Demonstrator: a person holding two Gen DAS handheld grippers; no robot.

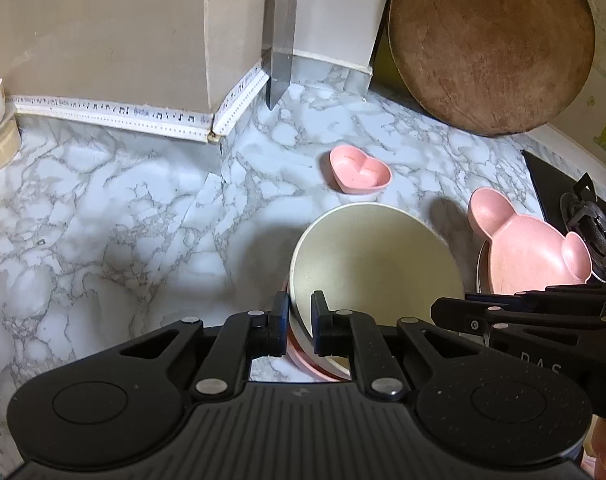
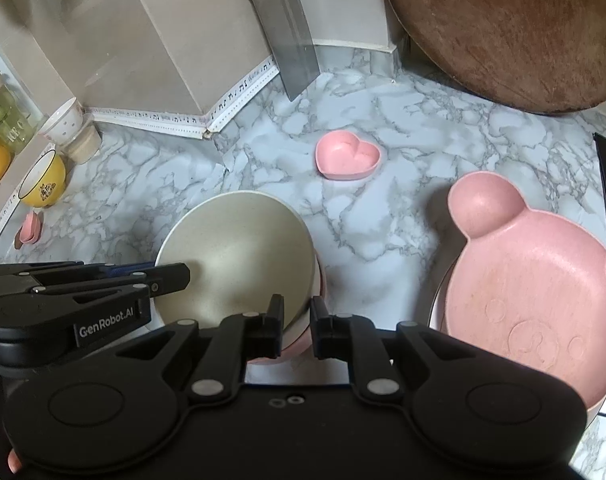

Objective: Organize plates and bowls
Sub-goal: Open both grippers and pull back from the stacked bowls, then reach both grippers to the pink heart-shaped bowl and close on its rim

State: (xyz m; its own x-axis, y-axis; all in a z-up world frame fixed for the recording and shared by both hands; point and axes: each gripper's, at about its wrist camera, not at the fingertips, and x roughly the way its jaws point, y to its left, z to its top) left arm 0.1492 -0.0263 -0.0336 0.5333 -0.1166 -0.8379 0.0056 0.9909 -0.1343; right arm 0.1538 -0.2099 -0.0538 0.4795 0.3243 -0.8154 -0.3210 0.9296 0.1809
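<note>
we hold the cream bowl [image 1: 377, 264] from both sides: our left gripper [image 1: 299, 322] is pinched narrow on its rim, one finger inside, one outside, and our right gripper [image 2: 297, 326] is clamped the same way on the opposite rim. the bowl sits on a pink dish [image 1: 303, 356] on the marble surface [image 1: 103, 220]. taking the bowl as our landmark: the heart bowl [image 2: 349, 154] lies beyond it, apart; the bear plate [image 2: 531, 288] rests to its right on a pale plate's rim [image 2: 437, 304], near but not touching. farther back a cleaver [image 2: 291, 44] leans at the wall and a round board [image 2: 503, 28] stands propped. off to the bowl's left sit a yellow bowl [image 2: 43, 182] and a white cup [image 2: 65, 122]. a stove burner [image 1: 591, 224] lies beyond the bear plate.
</note>
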